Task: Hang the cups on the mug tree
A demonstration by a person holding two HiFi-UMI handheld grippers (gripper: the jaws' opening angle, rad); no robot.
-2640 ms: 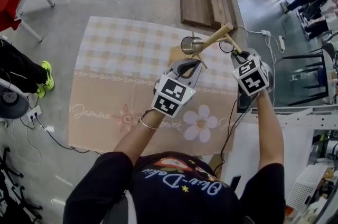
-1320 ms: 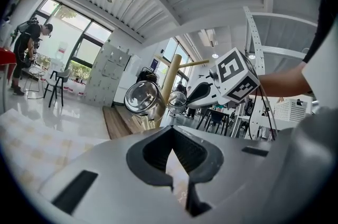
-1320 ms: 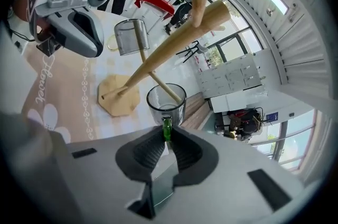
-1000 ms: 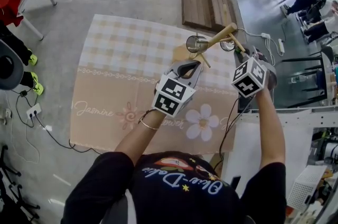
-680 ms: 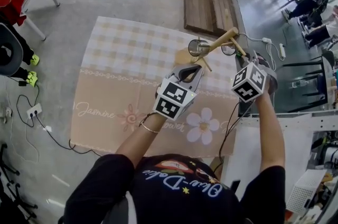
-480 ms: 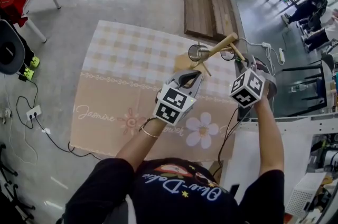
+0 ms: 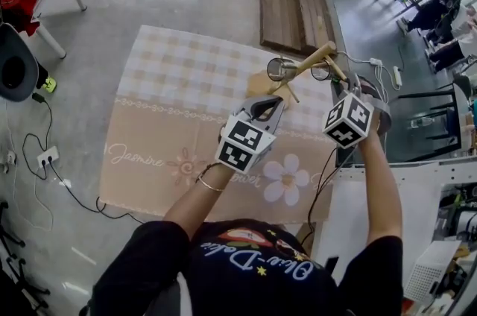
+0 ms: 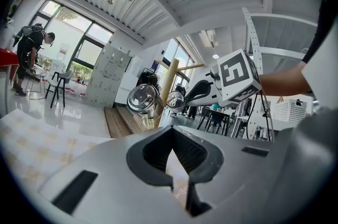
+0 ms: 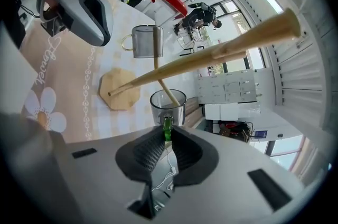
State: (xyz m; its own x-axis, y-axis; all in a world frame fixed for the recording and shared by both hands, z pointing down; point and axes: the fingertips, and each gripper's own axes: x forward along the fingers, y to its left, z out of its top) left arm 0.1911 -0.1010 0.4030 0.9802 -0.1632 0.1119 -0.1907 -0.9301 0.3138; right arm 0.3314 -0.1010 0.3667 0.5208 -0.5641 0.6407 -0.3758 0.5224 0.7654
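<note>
Cup (image 9: 168, 104) with the green handle (image 9: 167, 128) is in your right gripper (image 9: 168, 136). The jaws are narrow and pinch that handle right at the tips. In the head view the same cup (image 7: 320, 72) sits up against the mug tree (image 7: 309, 57), on the right side of the trunk and near its top.

From the right gripper view, one peg (image 9: 168, 92) of the mug tree (image 9: 211, 54) runs across the cup's mouth. I can't tell if peg and glass touch, and the handle isn't on a peg.

Second cup (image 7: 281, 68) is already on the tree, on a peg left of the trunk and clear of both grippers. It also shows in the right gripper view (image 9: 148, 42) and the left gripper view (image 8: 141, 100). How exactly it sits on its peg isn't readable.

Your left gripper (image 8: 173, 146) has its jaw tips together with nothing between them. In the head view it (image 7: 277, 100) hangs just short of the tree's wooden base (image 7: 259, 83), below the hung cup, not touching either.

The base stands on the checked, flower-print cloth (image 7: 179, 98) covering the worktop, near its far right corner.
</note>
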